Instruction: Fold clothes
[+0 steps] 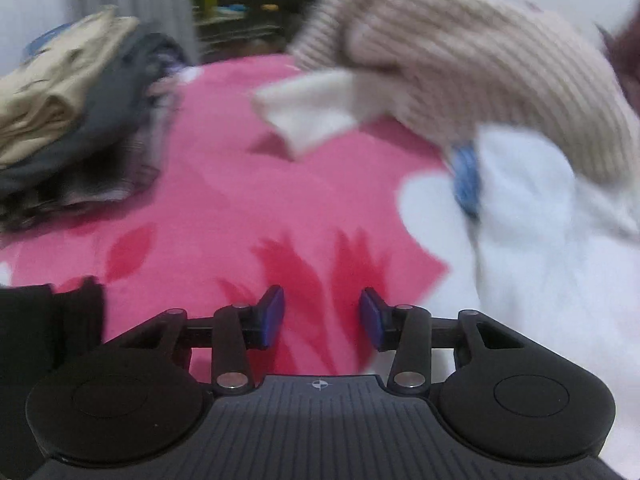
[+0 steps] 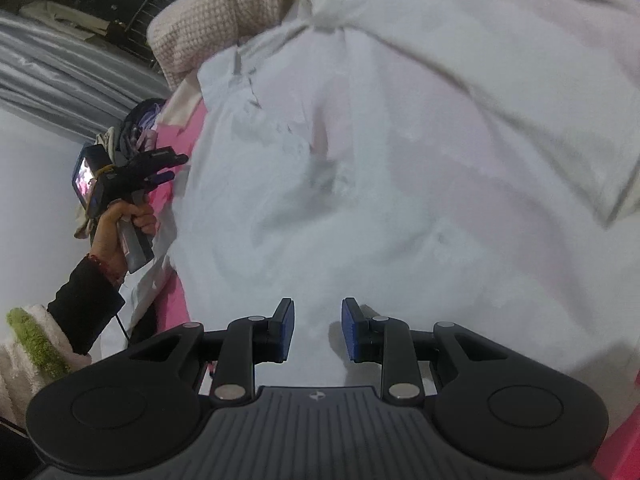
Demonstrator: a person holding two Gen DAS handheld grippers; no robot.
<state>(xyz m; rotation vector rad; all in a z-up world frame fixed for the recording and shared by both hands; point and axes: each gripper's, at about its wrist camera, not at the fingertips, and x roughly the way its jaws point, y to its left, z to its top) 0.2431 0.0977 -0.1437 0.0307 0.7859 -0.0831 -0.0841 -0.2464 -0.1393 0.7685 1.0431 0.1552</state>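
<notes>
**Clothes on a pink blanket, both grippers empty**

Left gripper (image 1: pixel 322 316) hangs over the bare pink blanket (image 1: pixel 224 184) with its blue pads (image 1: pixel 272 316) a moderate gap apart and nothing between them. Right gripper (image 2: pixel 318 330) hangs over a spread white garment (image 2: pixel 360 184); its pads stand at a narrower gap, and no cloth is pinched between them. In the left wrist view, the white garment lies at the right, partly covered at its far end by a beige ribbed sweater (image 1: pixel 460 64) with a white cuff (image 1: pixel 312 112). A stack of folded clothes (image 1: pixel 76 120), tan on top and grey below, sits at the far left of the blanket. In the right wrist view, a hand (image 2: pixel 120 224) in a dark sleeve (image 2: pixel 80 300) holds the left gripper's handle at the garment's left edge. The left wrist view is blurred.
</notes>
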